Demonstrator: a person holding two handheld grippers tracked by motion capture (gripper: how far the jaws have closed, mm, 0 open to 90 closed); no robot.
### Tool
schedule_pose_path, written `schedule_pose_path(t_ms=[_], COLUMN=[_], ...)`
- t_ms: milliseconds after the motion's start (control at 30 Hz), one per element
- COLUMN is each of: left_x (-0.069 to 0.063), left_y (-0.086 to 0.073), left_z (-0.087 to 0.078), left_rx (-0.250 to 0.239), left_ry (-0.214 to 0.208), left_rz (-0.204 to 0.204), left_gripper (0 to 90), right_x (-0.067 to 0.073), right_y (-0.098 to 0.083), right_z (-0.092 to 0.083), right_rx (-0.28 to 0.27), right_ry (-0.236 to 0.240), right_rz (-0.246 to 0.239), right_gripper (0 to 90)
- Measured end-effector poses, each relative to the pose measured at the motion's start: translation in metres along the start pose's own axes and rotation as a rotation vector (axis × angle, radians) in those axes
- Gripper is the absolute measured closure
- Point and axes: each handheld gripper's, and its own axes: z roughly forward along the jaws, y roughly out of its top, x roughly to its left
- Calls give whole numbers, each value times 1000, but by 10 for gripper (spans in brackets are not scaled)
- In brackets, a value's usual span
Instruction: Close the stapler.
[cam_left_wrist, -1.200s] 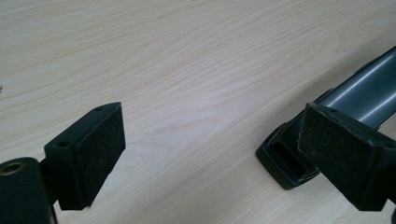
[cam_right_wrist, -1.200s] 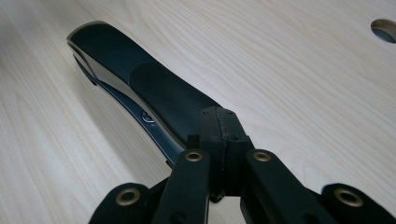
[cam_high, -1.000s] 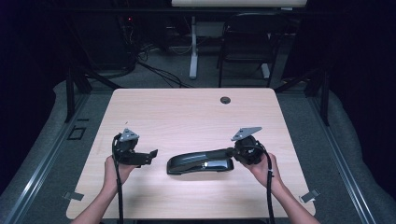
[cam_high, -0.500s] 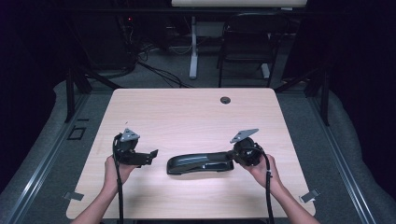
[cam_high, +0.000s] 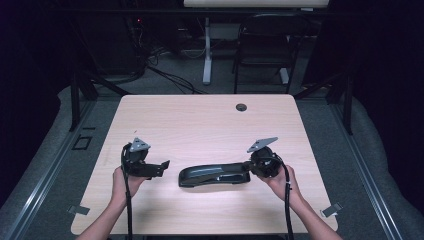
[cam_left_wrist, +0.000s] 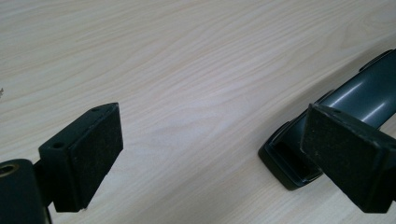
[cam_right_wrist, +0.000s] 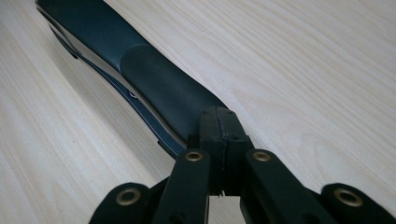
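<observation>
Currently, step in hand: the right gripper (cam_high: 250, 166) sits at the right end of the long dark plastic part (cam_high: 215, 175), apparently pressing or steadying that end, while the left gripper (cam_high: 162, 166) waits just short of the left end.
Right fingers: clenched pad against pad in the right gripper view (cam_right_wrist: 219, 128), with nothing seen between them; the tips rest on or just over the part's near end, and contact cannot be told for certain.
Left fingers: released, standing wide; in the left gripper view the open, hollow end of the part (cam_left_wrist: 299, 154) lies beside and partly behind the right-hand pad (cam_left_wrist: 348, 158), not between the pads.
Part's place: flat on the wooden table (cam_high: 210, 125), in the near half, lengthwise between the two hands, slightly curved.
Next move, as a judgement: the left gripper would need to slide toward the hollow end, bring it between the pads and close, with the right end held steady.
Edges: the near table edge is close to both hands; side edges lie well apart from the part.
Open room: bare wood stretches behind the part up to a small round grommet (cam_high: 241, 107) near the far edge.
</observation>
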Motion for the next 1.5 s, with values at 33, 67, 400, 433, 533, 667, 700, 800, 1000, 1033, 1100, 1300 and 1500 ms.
schedule_pose_path(t_ms=[33,67,400,433,533,667,700,800,1000,1033,1100,1300,1500], left_x=[0,0,0,0,0,0,1,1,1,1,1,3,3], left_y=[0,0,0,0,0,0,0,0,0,0,0,-1,-1], left_z=[0,0,0,0,0,0,0,0,-1,-1,-1,-2,-2], left_rx=[-4,-4,-4,-5,-6,-5,-6,-5,-5,-5,-6,-5,-6], left_ry=[0,0,-2,-2,-2,-4,-4,-4,-5,-4,-2,-3,-4], left_rz=[-1,-2,2,3,0,5,6,-4,-2,-2,0,0,-4], left_gripper=[58,58,58,58,58,57,57,57,56,56,56,56,56], right_x=[0,0,5,5,7,11,12,13,8,7,5,-4,-13], right_y=[0,1,8,9,11,15,16,19,18,17,14,7,-5], right_z=[0,0,-13,-14,-15,-14,-15,-20,-32,-34,-40,-54,-62], right_rx=[3,4,-50,-53,-62,-65,-70,-88,-104,-106,-125,-143,-113], right_ry=[-3,-3,-13,-13,-11,-10,-10,-4,15,14,18,-1,-27], right_rz=[-3,-7,-14,-14,-17,-27,-30,-26,4,9,21,42,57], right_gripper=[900,900,900,900,900,852,840,747,437,397,338,173,89])
